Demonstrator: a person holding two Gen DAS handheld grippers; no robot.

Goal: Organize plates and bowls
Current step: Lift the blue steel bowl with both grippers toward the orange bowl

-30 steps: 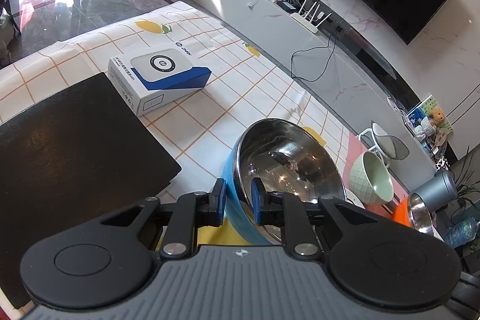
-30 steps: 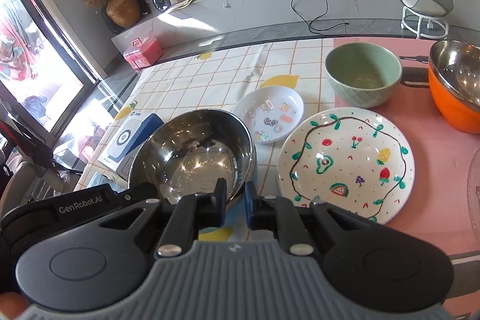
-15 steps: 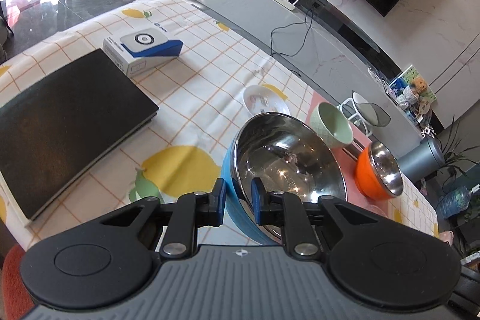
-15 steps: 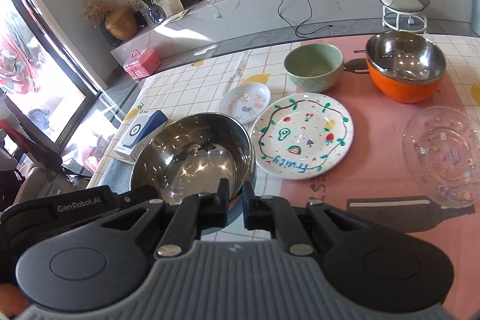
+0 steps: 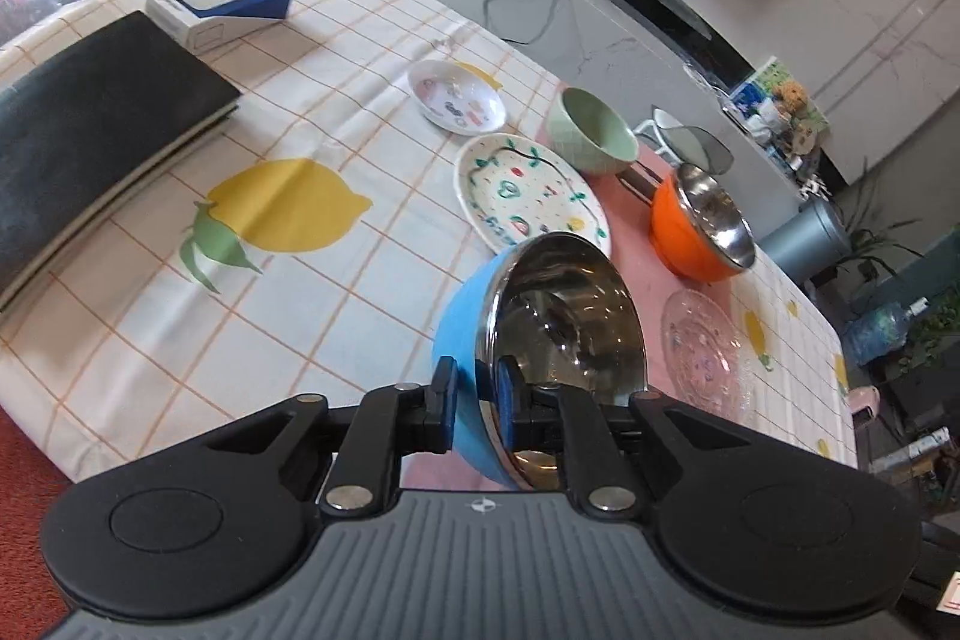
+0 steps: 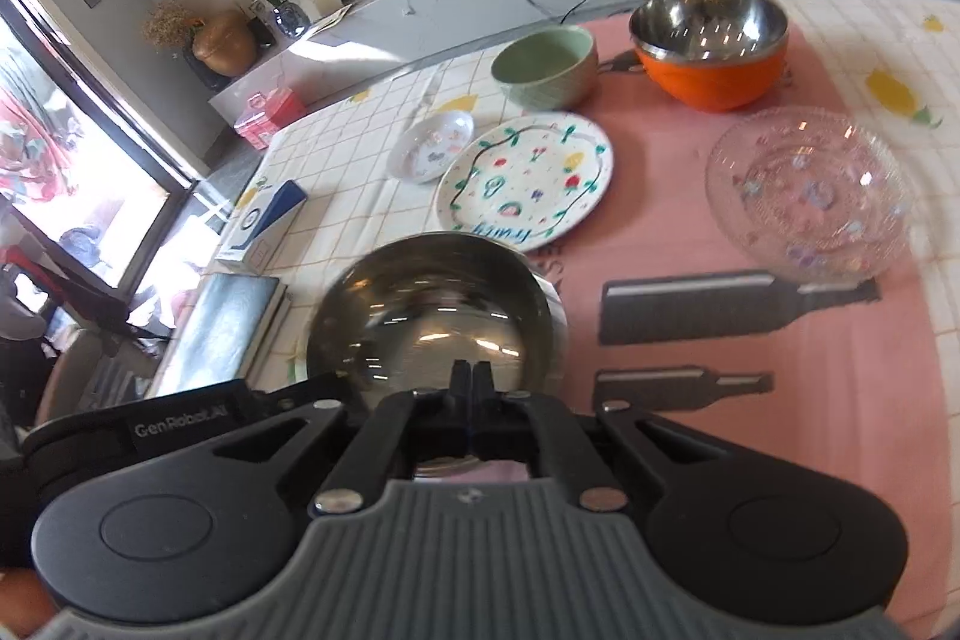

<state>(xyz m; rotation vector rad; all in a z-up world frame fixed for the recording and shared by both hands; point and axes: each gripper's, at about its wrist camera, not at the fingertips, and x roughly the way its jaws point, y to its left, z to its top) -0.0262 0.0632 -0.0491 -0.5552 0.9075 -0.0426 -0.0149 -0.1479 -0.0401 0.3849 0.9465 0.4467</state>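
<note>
Left gripper (image 5: 477, 412): pads pinch the near rim of the blue bowl (image 5: 465, 316), one inside, one outside, probably to carry it clear of the cloth. Bowl sits lower centre of frame, tilted, mouth facing right toward the orange bowl (image 5: 690, 232), a likely nesting partner.

Right gripper (image 6: 471, 379): fingers pressed together, holding nothing, above the bowl.

"GenRobot.AI" stands on the left gripper (image 6: 180, 427) body; blue lettering on the fruit plate (image 6: 525, 178) blurs unreadably.

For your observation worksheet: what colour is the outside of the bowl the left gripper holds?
Blue outside, shiny steel inside; the bowl shows best in the left wrist view.
</note>
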